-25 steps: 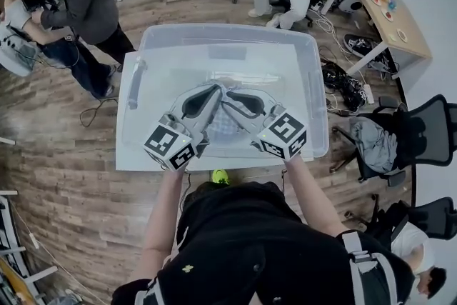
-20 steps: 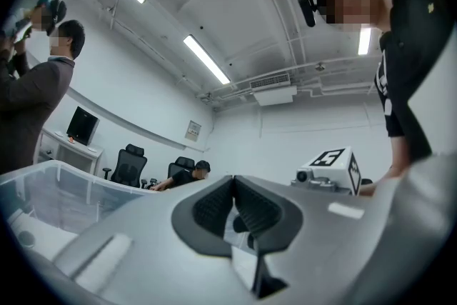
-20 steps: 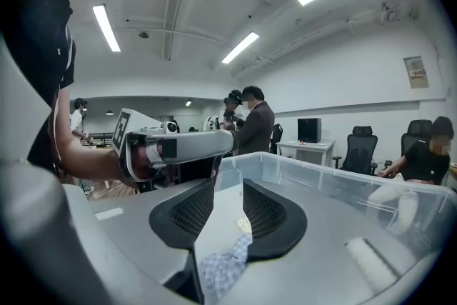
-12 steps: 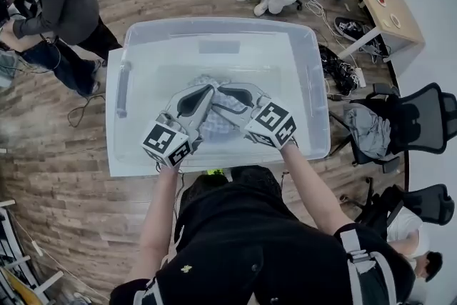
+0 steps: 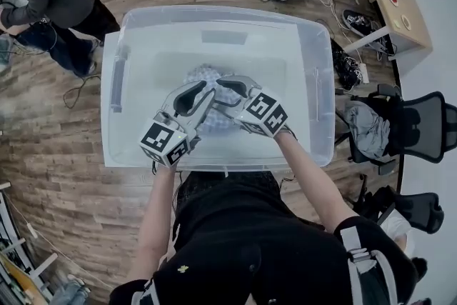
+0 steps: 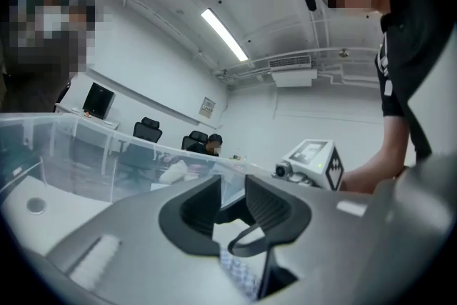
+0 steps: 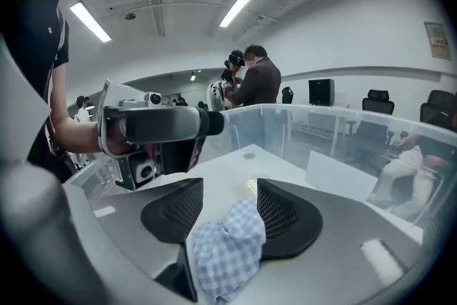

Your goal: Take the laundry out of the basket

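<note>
Laundry: blue-and-white checked cloth, lies bunched on the floor of the clear plastic basket, near its middle. Right gripper: jaws spread, just been opening; cloth between them, touching one pad, clear of the other. Left gripper: jaws apart, just been opening, nothing pinched, cloth below. Black-and-white square markers on both cubes. Rectangular label on far wall, print too small to read.

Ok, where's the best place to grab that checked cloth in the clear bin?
Pinch the checked cloth at its raised, bunched fold, coming down from above: it lies crumpled on the floor of the clear bin, and the tall walls probably block a sideways approach.
</note>
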`<state>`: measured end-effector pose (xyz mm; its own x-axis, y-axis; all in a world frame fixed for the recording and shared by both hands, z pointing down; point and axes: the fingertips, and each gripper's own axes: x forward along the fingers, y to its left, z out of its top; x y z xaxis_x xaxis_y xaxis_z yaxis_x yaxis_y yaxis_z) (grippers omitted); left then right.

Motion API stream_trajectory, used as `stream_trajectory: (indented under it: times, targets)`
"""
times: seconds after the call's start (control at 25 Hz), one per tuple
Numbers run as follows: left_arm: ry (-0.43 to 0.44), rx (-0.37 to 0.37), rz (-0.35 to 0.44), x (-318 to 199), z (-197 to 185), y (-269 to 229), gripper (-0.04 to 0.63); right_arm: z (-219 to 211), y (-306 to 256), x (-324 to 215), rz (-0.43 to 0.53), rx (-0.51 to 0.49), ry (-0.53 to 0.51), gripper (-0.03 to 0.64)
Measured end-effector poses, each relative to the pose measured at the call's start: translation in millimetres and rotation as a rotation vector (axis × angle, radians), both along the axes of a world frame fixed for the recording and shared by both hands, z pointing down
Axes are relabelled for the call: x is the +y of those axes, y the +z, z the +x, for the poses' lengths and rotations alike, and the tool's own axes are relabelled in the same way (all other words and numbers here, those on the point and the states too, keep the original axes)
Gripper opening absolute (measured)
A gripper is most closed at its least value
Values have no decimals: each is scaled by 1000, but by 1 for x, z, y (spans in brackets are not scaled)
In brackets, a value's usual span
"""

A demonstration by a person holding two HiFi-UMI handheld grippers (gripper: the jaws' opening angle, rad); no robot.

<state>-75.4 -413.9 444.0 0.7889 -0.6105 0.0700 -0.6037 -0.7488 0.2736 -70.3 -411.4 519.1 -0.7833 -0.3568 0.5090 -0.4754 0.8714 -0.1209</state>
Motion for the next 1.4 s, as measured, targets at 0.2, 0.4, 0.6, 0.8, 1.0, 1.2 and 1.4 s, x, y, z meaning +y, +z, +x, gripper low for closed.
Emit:
stream_trajectory:
  times: [0.2, 0.4, 0.6, 0.8, 1.0, 1.2, 1.4]
  targets:
    - [-25, -1, -28, -4, -6, 6, 98, 4, 39, -11, -58, 68, -14, 249]
    - [-46, -53, -69, -8, -8, 21, 114, 10, 70, -19, -117, 88, 0, 287]
    - [-67, -70, -81, -15, -12, 27, 115, 12, 109, -22, -158, 149, -30, 312]
    - [-79, -74, -82, -16, -14, 28, 115, 9, 129, -20, -185, 161, -42, 333]
    - [-99, -67, -87, -20, -19, 27, 115, 8, 149, -23, -185, 199, -57, 353]
    - [-113, -60, -88, -21, -21, 25, 115, 8, 170, -28, -159, 252, -73, 357]
    - [-120, -66, -81, -22, -23, 24, 115, 5, 187, -28, -75, 307, -109, 368]
